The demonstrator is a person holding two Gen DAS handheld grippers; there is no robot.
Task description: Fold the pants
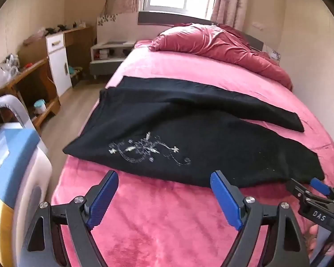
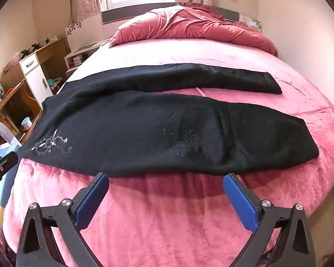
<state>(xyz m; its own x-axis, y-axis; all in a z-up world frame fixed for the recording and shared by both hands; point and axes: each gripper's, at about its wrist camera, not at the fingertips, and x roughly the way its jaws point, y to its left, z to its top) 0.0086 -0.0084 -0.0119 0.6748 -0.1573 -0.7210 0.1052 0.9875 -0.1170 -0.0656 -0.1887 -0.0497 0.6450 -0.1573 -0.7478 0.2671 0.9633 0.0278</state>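
Black fabric pants with pale floral embroidery (image 1: 189, 138) lay spread across the pink plush bedspread (image 1: 162, 222). The left gripper (image 1: 164, 180), its blue-padded jaws wide apart, hovered just short of the near pant edge. The right gripper (image 1: 309, 185) sat at the pants' right end.

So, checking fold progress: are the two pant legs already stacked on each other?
No, the black pants lie with both legs spread apart, pink blanket showing between them.

Black pants (image 2: 144, 129) with silver-white floral embroidery (image 2: 52, 145). Pink fleece blanket (image 2: 162, 211), darker rose duvet (image 2: 189, 26). Blue pads (image 1: 103, 199) on black gripper fingers
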